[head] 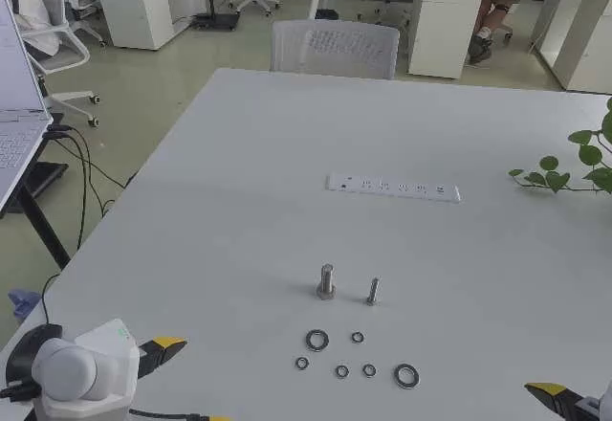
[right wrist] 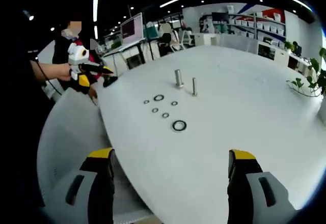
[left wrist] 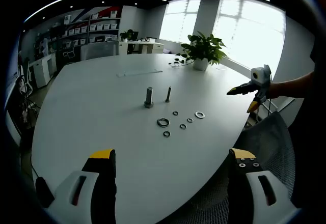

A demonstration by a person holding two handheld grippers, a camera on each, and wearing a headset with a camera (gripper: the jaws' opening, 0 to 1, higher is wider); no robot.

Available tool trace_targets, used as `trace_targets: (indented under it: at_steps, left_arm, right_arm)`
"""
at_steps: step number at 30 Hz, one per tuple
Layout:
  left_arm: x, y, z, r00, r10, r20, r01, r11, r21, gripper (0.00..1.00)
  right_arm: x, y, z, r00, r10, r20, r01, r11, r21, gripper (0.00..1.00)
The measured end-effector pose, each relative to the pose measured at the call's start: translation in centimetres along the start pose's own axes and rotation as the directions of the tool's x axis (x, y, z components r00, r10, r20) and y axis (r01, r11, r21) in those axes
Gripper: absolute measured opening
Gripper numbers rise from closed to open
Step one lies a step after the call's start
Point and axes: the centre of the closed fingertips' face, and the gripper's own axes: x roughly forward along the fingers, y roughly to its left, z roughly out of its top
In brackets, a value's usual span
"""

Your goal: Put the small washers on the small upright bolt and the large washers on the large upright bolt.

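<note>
On the white table (head: pixel 239 201) the large upright bolt (head: pixel 326 282) stands left of the small upright bolt (head: pixel 372 292). In front of them lie two large washers (head: pixel 317 340) (head: pixel 406 376) and several small washers (head: pixel 341 371), all flat and loose. My left gripper (head: pixel 191 383) hovers open at the table's near left corner, empty, well short of the washers (left wrist: pixel 163 122) and the bolts (left wrist: pixel 148 97). My right gripper (right wrist: pixel 171 154) is open and empty off the near right edge, facing the large bolt (right wrist: pixel 179 78), small bolt (right wrist: pixel 194 86) and nearest large washer (right wrist: pixel 179 126).
A white power strip (head: pixel 392 188) lies beyond the bolts. Plant leaves (head: pixel 574 167) reach in at the right edge; the potted plant (left wrist: pixel 204 51) stands at the far side. A mesh chair (head: pixel 335 48) sits behind the table, a laptop (head: pixel 14 124) to the left.
</note>
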Motion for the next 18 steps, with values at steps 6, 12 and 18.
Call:
trace_targets:
  at_steps: [6,12,18]
  left_arm:
    - [-0.14,0.11,0.53,1.0,0.001,0.01,-0.001,1.0,0.007,0.92]
    - [-0.13,0.62,0.24,0.9998,0.017,-0.004,-0.017,1.0,0.021,0.93]
    - [0.1,0.63,-0.12,0.9996,0.024,-0.015,-0.024,0.999,0.043,0.93]
  right_arm:
    - [-0.18,-0.34,-0.04,0.9999,-0.01,0.003,0.01,1.0,-0.009,0.89]
    - [-0.11,0.0,-0.2,1.0,0.005,-0.002,-0.005,1.0,-0.011,0.89]
    - [0.47,0.39,0.2,0.9995,0.02,-0.023,-0.021,0.999,-0.036,0.89]
